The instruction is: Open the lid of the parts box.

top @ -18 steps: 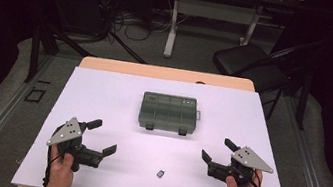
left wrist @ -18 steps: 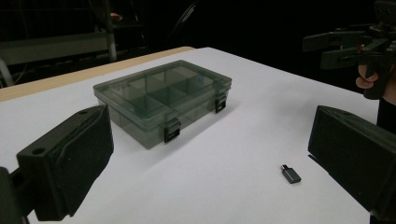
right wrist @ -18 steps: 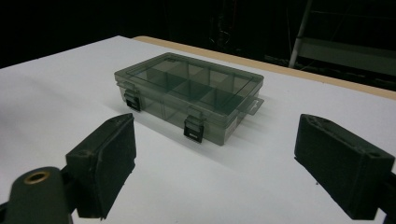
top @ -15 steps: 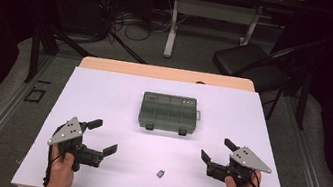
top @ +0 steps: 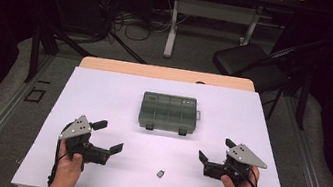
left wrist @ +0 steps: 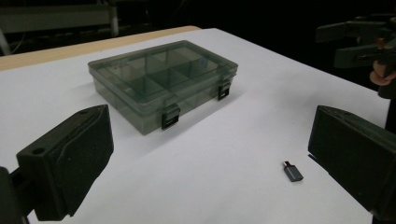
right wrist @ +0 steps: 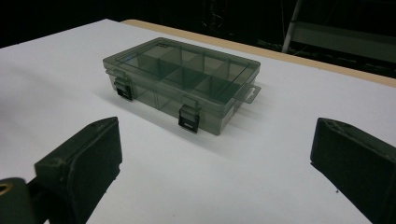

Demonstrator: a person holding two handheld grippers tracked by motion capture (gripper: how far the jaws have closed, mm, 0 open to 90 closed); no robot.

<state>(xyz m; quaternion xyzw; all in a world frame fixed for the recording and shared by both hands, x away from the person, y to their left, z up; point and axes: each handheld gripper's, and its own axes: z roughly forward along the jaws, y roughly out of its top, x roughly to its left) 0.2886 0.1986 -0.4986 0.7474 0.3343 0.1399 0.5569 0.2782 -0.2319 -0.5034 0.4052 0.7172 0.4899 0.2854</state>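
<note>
Plainly, the work in hand concerns a small adapter and a closed compartment box, both lying untouched on the white table.

- High view: the left gripper (top: 108,137) and the right gripper (top: 216,150) rest low at the near corners of the table (top: 103,93), each with jaws spread wide and nothing between them. The adapter (top: 161,174) lies flat between the two, near the front edge and somewhat closer to the right gripper. The compartment box (top: 169,112) sits well beyond it, toward the middle of the table, lid down.
- Left gripper view: the adapter (left wrist: 293,171) lies just inside the right-hand jaw, a short dark block with a metal plug at one end. It looks light, rigid and smooth, so it would likely skid or flip if pinched off-centre; a grip across its two long sides, jaws brought down almost to the table, seems safest. The box (left wrist: 163,81) is translucent hard plastic with two dark latches (left wrist: 170,117) on its near wall.
- Right gripper view: the box (right wrist: 182,84) faces this gripper with its latches (right wrist: 189,117) forward and a hang tab at one end. It looks light and stiff but slick-walled, so it may slide when a latch is pried; steadying it by the short ends looks sensible.
</note>
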